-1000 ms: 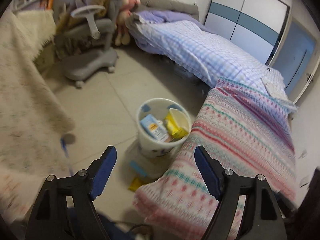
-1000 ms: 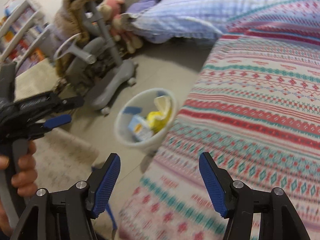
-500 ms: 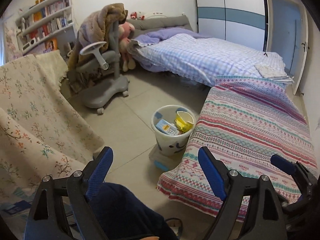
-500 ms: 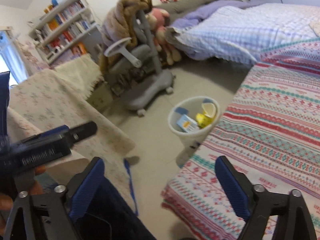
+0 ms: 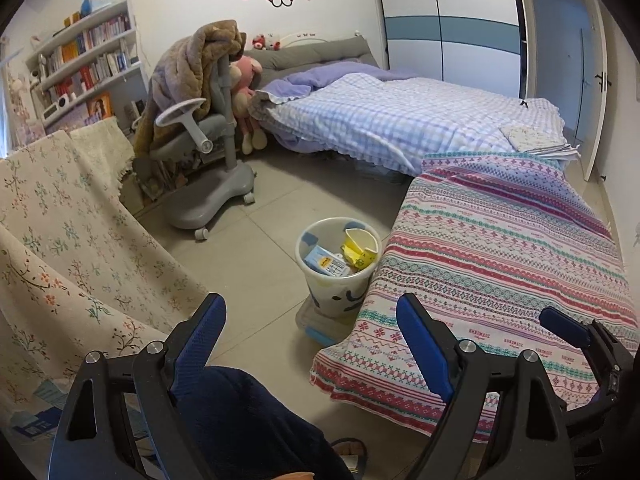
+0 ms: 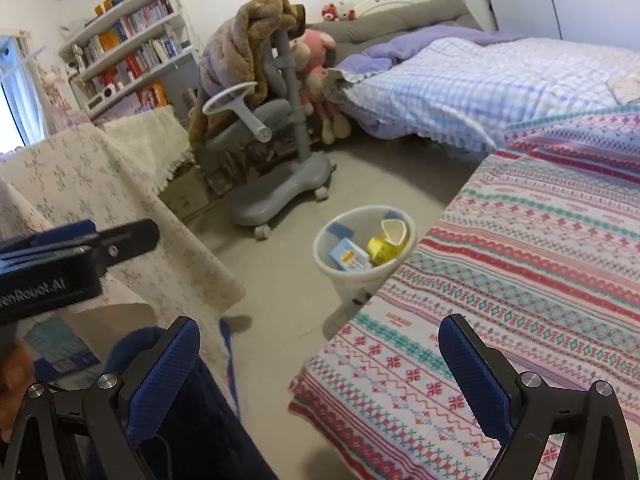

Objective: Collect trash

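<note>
Grey swivel chair (image 5: 212, 184) at 10 o'clock, brown blanket (image 5: 188, 68) draped over its back. Pink plush toy (image 5: 244, 92) just beside chair, against checked blue bed (image 5: 400, 120) at 12 o'clock. Striped patterned bedspread (image 5: 500, 248) at 3 o'clock. Floral cloth (image 5: 60, 220) at 9 o'clock. Bookshelf (image 5: 84, 60) at 11 o'clock. Wardrobe (image 5: 448, 24) at 1 o'clock.

Each hand-held gripper is built from black plastic arms shaped as open triangular frames, with 2 round silver screws set on each arm. The left hand-held gripper (image 5: 310, 318) and the right hand-held gripper (image 6: 320, 340) are fitted with blue, finely textured pads (image 5: 420, 344) on long, flat fingers. White lettering is printed on the left unit's black body, seen from the right wrist. A dark navy garment (image 5: 248, 424) is worn by the person.
</note>
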{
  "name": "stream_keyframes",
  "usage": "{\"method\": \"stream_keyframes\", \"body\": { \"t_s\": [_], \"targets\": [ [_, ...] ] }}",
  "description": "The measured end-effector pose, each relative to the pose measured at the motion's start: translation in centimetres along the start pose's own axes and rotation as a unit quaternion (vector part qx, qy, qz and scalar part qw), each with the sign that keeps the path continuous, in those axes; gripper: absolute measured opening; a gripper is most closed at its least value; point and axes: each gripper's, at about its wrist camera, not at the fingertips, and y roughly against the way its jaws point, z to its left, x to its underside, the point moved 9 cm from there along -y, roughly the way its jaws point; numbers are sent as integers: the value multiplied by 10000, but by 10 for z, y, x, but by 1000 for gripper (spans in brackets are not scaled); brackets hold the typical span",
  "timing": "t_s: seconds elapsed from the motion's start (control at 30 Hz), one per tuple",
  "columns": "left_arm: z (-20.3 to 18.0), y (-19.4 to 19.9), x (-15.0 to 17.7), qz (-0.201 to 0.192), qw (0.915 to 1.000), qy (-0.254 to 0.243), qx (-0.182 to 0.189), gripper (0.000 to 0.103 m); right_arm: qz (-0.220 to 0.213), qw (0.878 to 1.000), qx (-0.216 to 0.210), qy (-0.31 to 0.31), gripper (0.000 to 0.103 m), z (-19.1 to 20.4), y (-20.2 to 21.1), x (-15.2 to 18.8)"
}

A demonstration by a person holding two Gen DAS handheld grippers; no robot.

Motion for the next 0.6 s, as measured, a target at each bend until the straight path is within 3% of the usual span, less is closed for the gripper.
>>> {"method": "stream_keyframes", "body": {
  "t_s": [0.6],
  "targets": [
    [-11,1,0,-24,9999,-81,117,89,-91,10000,19,15,100,-3,8,0]
  ]
}}
